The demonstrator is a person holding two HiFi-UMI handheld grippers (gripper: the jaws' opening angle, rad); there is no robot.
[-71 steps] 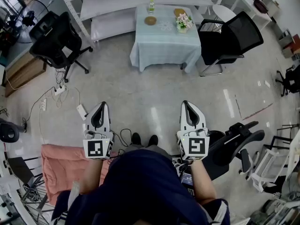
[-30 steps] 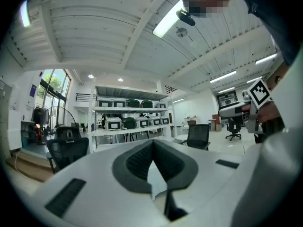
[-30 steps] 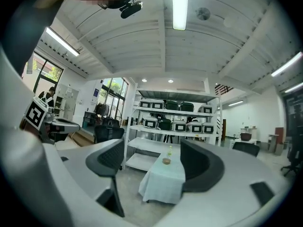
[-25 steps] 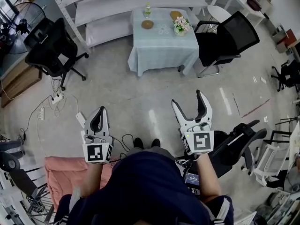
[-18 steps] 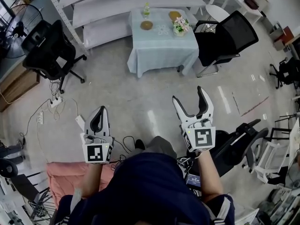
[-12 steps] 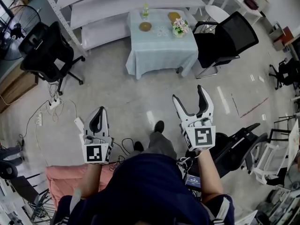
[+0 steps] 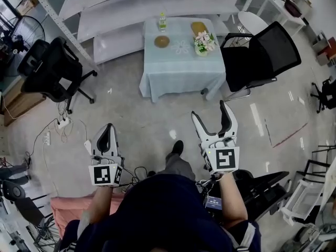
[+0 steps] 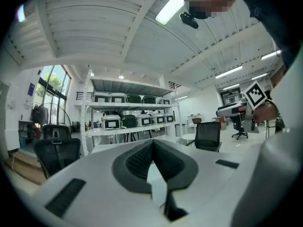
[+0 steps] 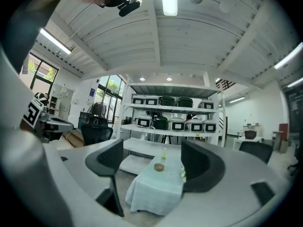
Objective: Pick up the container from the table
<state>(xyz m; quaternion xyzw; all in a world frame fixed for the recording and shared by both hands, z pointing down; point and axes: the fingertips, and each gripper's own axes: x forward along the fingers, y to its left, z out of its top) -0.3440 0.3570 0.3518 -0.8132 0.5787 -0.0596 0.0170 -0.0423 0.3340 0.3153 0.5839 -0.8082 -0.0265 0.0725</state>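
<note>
The left tool (image 7: pixel 108 129) has its jaws pressed together, holding nothing; the right tool (image 7: pixel 209 112) has them spread wide, holding nothing. Both are well apart from the cloth-covered counter (image 7: pixel 178 67), where the label on a bottle (image 7: pixel 162 21) is too small to read.

Table (image 7: pixel 181 70) far off: round brown item (image 7: pixel 161 41) & tan item (image 7: pixel 199 28) too small to ID. Cloth (image 7: pixel 178 83) hides table legs. Person's torso (image 7: pixel 168 209) covers pt of pink mat (image 7: pixel 65 210).
</note>
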